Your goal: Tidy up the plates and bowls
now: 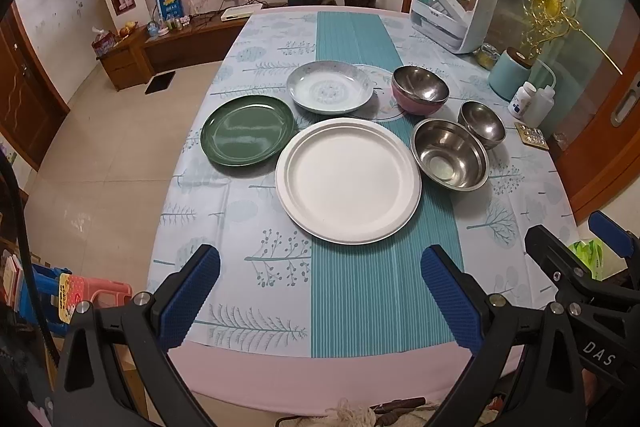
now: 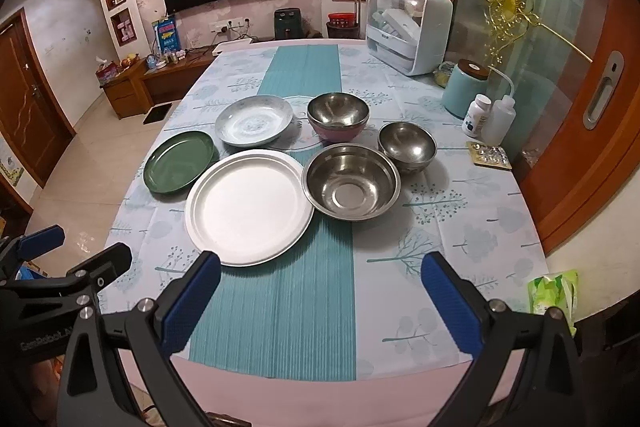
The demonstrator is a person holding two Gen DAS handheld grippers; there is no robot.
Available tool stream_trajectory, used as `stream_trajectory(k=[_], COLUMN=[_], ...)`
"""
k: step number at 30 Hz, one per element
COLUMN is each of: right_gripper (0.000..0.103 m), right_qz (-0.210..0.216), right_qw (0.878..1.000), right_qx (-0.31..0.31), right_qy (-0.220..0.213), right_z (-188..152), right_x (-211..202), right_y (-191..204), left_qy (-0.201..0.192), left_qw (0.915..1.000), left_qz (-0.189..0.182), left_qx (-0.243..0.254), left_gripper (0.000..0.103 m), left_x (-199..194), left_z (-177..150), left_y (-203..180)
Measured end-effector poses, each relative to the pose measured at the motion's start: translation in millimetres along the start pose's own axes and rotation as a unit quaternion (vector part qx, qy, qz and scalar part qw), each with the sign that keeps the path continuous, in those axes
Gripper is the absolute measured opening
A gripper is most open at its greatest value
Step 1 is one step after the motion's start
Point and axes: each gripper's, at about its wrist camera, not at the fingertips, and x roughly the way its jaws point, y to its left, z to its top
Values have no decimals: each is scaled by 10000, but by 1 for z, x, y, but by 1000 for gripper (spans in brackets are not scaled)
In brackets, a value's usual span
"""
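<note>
On the table [image 1: 248, 375], spread with a pale tree-print cloth and a teal striped runner [image 1: 360, 39] down its middle, the dishes lie in a loose cluster ahead of both grippers. Farthest left sits the green plate [image 1: 248, 135], with the pale patterned plate [image 1: 329, 86] just behind and to its right, their rims near each other. Nearer the edge, the large white plate [image 1: 347, 179] lies on the runner, close beside both. To its right the big steel bowl [image 1: 450, 153] sits just next to the white plate's rim; behind it stands the pink-sided bowl [image 1: 420, 90], and the small steel bowl [image 1: 481, 123] is at the far right. All bowls are upright and none is stacked. Beyond them, along the right edge, stand a white bottle [image 1: 522, 99] and a teal canister [image 1: 509, 75]. The left gripper [image 1: 320, 301] hovers over the near edge with its blue-padded fingers spread wide and nothing between them; the right gripper [image 2: 320, 301] hangs beside it, equally wide apart and empty.
</note>
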Motion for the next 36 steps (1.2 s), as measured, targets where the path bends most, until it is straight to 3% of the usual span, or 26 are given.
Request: stream_trajectory(k=[20, 29, 36], right_gripper=[101, 101, 101], right_qz=[178, 255, 346], right_qw=[9998, 9989, 9962], right_qx=[-44, -187, -437], right_qy=[-91, -340, -664], right_z=[3, 10, 29], right_x=[-6, -14, -26], right_y=[1, -4, -9], left_qy=[73, -329, -650], left_qw=[9995, 9994, 9973], left_qz=[-271, -84, -317], left_qx=[-167, 50, -128], left_gripper=[101, 101, 101], left_x=[-2, -21, -38], left_z=[1, 10, 26], left_y=[8, -6, -4])
